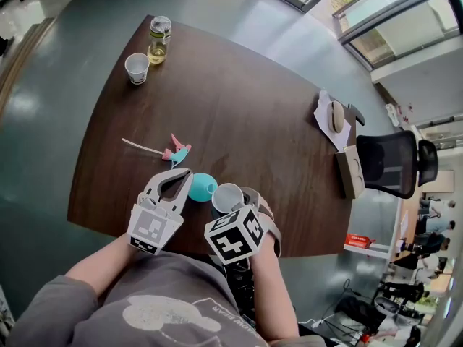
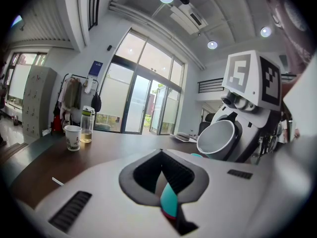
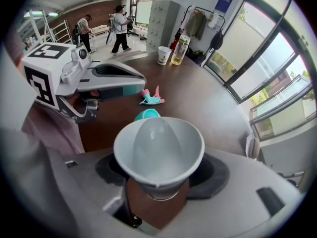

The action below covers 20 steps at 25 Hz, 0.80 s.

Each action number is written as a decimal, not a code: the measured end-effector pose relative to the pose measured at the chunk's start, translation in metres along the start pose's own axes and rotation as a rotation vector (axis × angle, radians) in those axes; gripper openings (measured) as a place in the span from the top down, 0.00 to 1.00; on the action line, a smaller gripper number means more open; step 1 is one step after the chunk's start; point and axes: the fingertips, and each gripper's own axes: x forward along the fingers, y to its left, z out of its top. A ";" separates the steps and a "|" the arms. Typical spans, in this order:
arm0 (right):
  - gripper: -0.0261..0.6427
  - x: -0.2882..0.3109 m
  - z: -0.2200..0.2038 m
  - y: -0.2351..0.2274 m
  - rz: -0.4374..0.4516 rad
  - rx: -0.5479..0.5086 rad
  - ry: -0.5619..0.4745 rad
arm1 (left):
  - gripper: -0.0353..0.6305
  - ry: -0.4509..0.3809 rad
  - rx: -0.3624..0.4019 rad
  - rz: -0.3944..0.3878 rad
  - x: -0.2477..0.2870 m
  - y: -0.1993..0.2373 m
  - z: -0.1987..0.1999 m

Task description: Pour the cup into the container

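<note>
Left claw (image 1: 187,173) is held near level over the near edge of the dark tabletop (image 1: 239,107), its jaws drawn together at the tips with nothing clearly gripped. Just to its right the teal container (image 1: 202,187) sits on the wood, mouth up. Next along, the right claw (image 3: 156,190) points steeply down and is clamped on the lower body of the white cup (image 3: 158,148), held roughly upright just beside the container, its pale inside open to view.

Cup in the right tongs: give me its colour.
The smooth flared cup is plain white; the right gripper view shows it best.
</note>
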 end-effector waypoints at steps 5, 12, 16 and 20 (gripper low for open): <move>0.53 0.003 -0.002 0.003 0.000 -0.001 0.006 | 0.94 0.000 -0.009 0.006 -0.001 0.002 -0.002; 0.53 0.003 -0.004 0.001 -0.006 -0.006 0.020 | 0.94 -0.002 -0.012 0.004 0.000 0.003 -0.001; 0.53 0.004 -0.003 0.001 -0.009 -0.011 0.027 | 0.94 -0.002 -0.017 0.004 -0.001 0.005 -0.003; 0.53 0.004 -0.003 0.001 -0.011 -0.019 0.040 | 0.94 -0.002 -0.018 0.002 0.000 0.004 -0.003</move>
